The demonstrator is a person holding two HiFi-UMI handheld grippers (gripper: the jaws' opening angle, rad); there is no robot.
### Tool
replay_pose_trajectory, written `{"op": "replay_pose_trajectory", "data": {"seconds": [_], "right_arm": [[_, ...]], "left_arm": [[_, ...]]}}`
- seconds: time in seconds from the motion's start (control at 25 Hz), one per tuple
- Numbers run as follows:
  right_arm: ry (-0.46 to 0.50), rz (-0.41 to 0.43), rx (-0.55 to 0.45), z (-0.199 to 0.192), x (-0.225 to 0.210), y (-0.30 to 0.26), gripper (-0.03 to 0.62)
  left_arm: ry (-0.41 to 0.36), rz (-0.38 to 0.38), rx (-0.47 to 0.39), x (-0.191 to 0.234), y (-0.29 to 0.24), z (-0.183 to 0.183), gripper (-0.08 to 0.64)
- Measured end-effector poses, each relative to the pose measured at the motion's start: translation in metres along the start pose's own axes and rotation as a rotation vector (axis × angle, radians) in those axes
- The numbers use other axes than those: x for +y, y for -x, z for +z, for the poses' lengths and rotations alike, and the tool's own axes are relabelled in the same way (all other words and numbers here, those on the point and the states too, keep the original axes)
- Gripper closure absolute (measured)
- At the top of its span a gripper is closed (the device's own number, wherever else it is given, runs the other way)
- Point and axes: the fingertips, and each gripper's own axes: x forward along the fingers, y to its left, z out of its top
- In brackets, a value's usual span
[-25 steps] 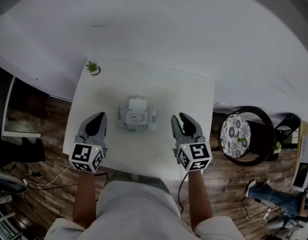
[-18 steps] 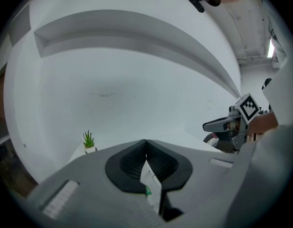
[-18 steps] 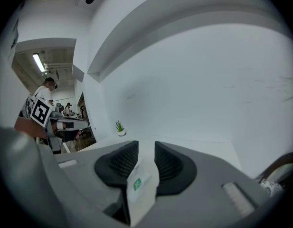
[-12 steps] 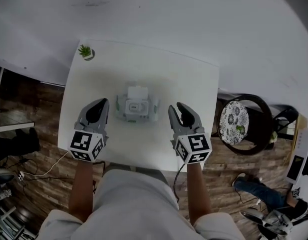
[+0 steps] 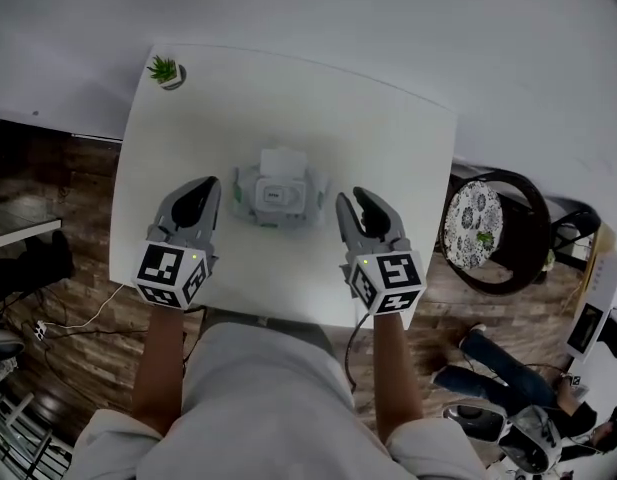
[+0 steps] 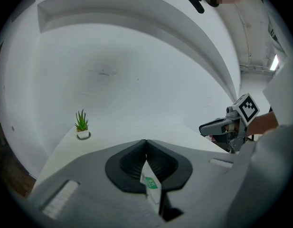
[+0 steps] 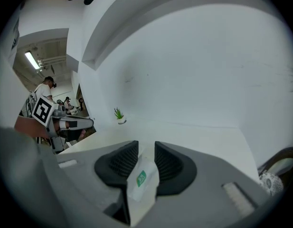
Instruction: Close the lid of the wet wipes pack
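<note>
The wet wipes pack (image 5: 278, 198) is lying mid-frame on the surface (image 5: 378, 118), with its lid (image 5: 283, 160) standing open at the pack's upper edge. The left tool (image 5: 202, 194) is hovering just left of it, jaws pressed together. The right tool (image 5: 361, 206) is hovering just right, jaws spread around only a white tag (image 7: 142, 179). The approach step appears to be in hand. Next, one tool tip is likely needing to reach the lid and press it down flat.

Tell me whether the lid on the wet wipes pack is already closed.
No: the lid stands flipped up at the far edge of the wet wipes pack, not lying flat over its top.
</note>
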Motion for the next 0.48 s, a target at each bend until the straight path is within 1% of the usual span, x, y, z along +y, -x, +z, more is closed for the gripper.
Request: {"op": "replay_pose_trajectory", "data": {"seconds": [0.16, 0.48], "right_arm": [[-0.01, 0.002, 0.027, -0.012, 0.0, -0.007, 0.479], [-0.02, 0.011, 0.048, -0.02, -0.002, -0.028, 0.479]], "left_arm": [[0.009, -0.016, 0.021, -0.002, -0.007, -0.011, 0.555], [0.034, -0.03, 0.061, 0.001, -0.017, -0.03, 0.555]]}}
